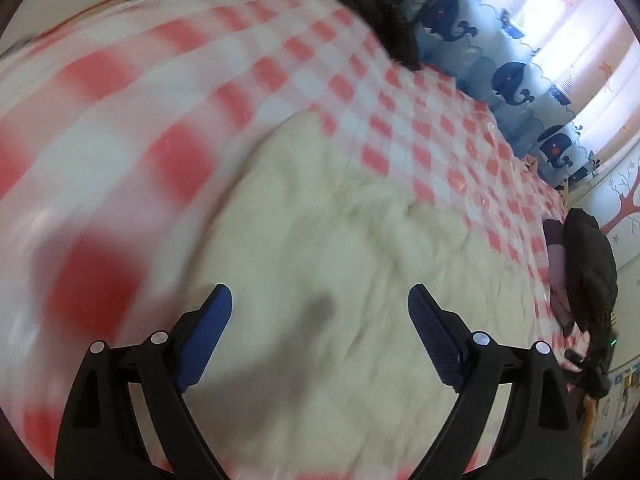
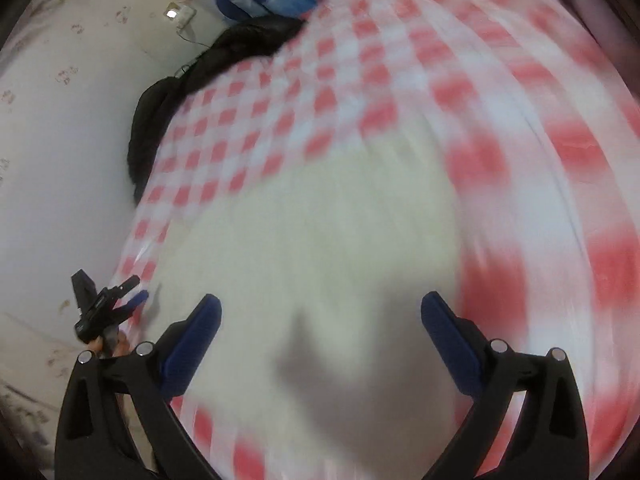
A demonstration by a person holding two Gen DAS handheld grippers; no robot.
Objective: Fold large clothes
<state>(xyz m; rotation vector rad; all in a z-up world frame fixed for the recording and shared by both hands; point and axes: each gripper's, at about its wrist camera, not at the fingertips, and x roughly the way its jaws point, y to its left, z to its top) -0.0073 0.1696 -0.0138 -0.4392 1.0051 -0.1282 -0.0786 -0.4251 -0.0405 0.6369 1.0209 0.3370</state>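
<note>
A: Left tool (image 1: pixel 320 300), own view: jaws wide apart, nothing held, poised over cream garment (image 1: pixel 320 220) spread on red-checked cover (image 1: pixel 340 60).

B: Right tool (image 2: pixel 320 308), own view: likewise gaping, empty, above same garment (image 2: pixel 312 220). Left tool (image 2: pixel 136 290) glimpsed at cover's (image 2: pixel 360 60) edge.

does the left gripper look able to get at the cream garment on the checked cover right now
Probably yes. The left gripper is open with nothing between its jaws, and the cream garment lies spread directly beneath and ahead of it on the checked cover, with nothing lying over it.
</note>
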